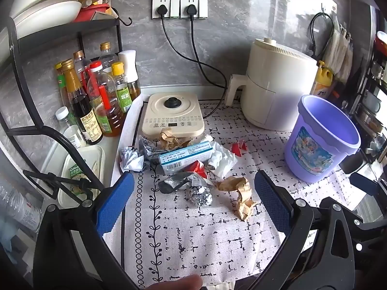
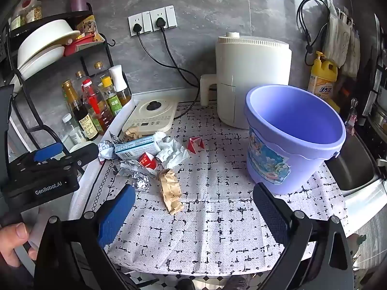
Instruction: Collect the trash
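While both our left hand-held gripper (image 1: 193,203) and right hand-held gripper (image 2: 193,207) hang released, crumpled brown paper (image 2: 170,189) lies near the purple plastic bucket (image 2: 290,142).

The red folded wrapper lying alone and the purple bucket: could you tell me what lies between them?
Only bare patterned mat separates the red folded wrapper from the purple bucket, clearest in the right wrist view.

Cream induction cooker (image 1: 173,117) sits center frame on a patterned mat (image 1: 205,229), white air fryer (image 1: 278,84) upper right. Sauce bottles (image 1: 96,96) cluster at left under a black rack (image 1: 67,27) holding white bowls (image 1: 48,2). Two plugged wall sockets (image 1: 180,6) top center, yellow spray bottle (image 2: 323,77) far right.
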The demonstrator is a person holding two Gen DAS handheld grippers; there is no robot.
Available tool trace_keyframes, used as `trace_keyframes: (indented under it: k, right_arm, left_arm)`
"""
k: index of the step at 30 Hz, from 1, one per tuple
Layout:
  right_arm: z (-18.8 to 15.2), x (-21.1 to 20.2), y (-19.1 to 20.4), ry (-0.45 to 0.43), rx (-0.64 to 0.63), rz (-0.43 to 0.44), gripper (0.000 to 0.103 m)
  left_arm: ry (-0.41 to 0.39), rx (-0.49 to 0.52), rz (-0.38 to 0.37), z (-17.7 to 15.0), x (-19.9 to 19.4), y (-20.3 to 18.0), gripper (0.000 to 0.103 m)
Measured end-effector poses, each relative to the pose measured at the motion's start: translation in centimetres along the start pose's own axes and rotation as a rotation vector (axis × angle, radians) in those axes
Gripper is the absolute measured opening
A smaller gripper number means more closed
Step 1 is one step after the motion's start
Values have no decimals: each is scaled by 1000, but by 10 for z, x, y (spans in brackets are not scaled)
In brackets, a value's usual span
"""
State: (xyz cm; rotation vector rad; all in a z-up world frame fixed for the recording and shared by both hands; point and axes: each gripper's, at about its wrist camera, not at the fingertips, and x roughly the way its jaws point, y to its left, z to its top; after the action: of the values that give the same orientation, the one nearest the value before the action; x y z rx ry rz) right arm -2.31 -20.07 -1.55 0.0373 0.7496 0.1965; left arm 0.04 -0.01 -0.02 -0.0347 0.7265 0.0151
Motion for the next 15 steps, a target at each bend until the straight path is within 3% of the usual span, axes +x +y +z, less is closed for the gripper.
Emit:
trace_keyframes:
  k: [15]
  right_arm:
    - [-2, -4, -2, -14, 7, 4, 95]
  left_arm:
    - [-4, 6, 11, -3, -5, -2, 99]
